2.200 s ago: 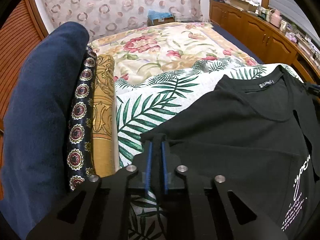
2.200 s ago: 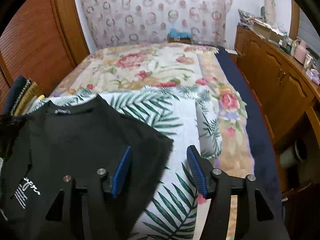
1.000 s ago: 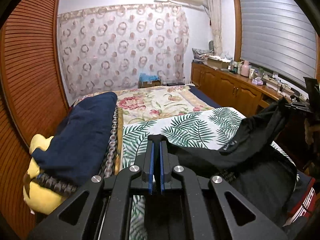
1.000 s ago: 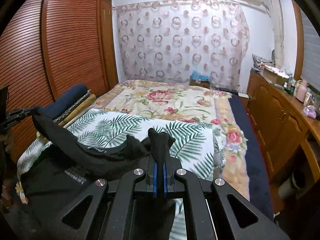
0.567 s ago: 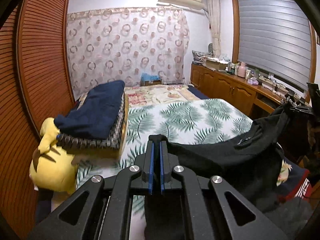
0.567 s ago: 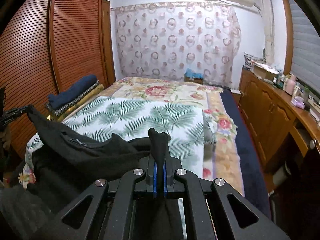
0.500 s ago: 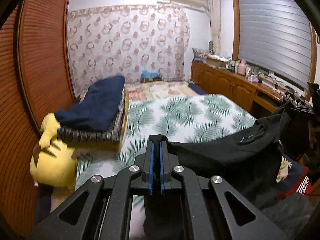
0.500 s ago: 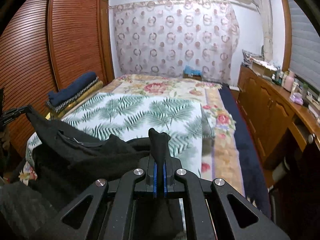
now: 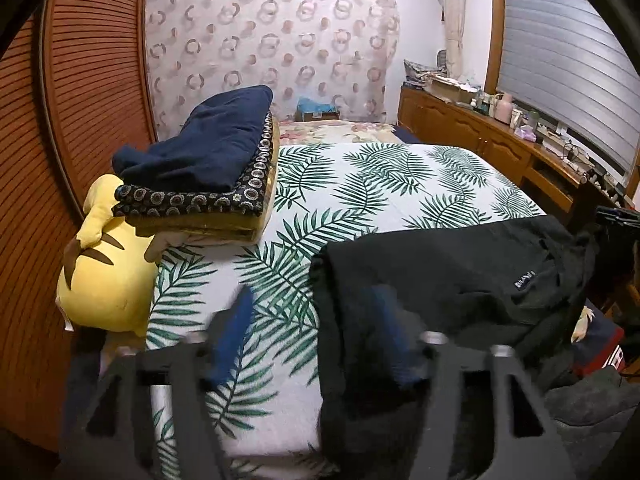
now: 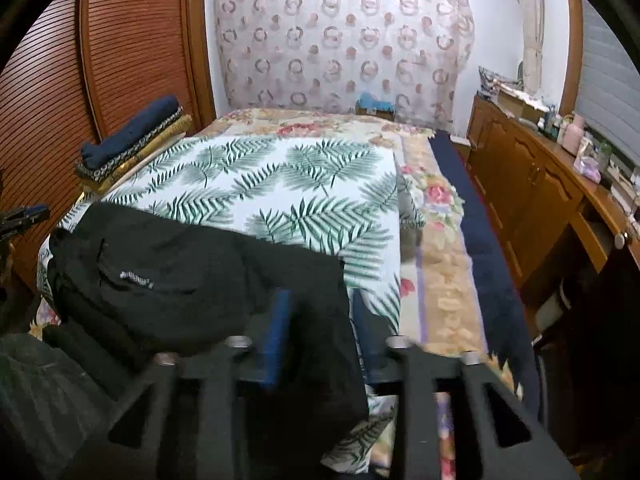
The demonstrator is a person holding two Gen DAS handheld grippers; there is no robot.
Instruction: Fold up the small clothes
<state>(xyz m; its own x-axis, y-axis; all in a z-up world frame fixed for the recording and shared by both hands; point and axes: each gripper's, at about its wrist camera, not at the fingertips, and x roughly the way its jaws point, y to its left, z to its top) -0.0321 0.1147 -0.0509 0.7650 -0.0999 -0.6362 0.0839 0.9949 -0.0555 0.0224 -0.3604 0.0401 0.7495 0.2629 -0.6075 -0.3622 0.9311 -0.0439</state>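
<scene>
Left wrist view: the black T-shirt [image 9: 460, 276] lies rumpled at the near edge of the palm-leaf bedspread [image 9: 360, 184], its neck label up. The left gripper [image 9: 316, 332] has its jaws wide apart, the shirt's edge draped between them. The right gripper [image 10: 316, 332] is likewise spread, cloth lying loose between. Beyond the shirt sits a folded clothes stack [image 9: 208, 160].

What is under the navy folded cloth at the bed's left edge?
Under the navy cloth lie a dark medallion-print cloth and a gold one; anything lower is covered.
</scene>
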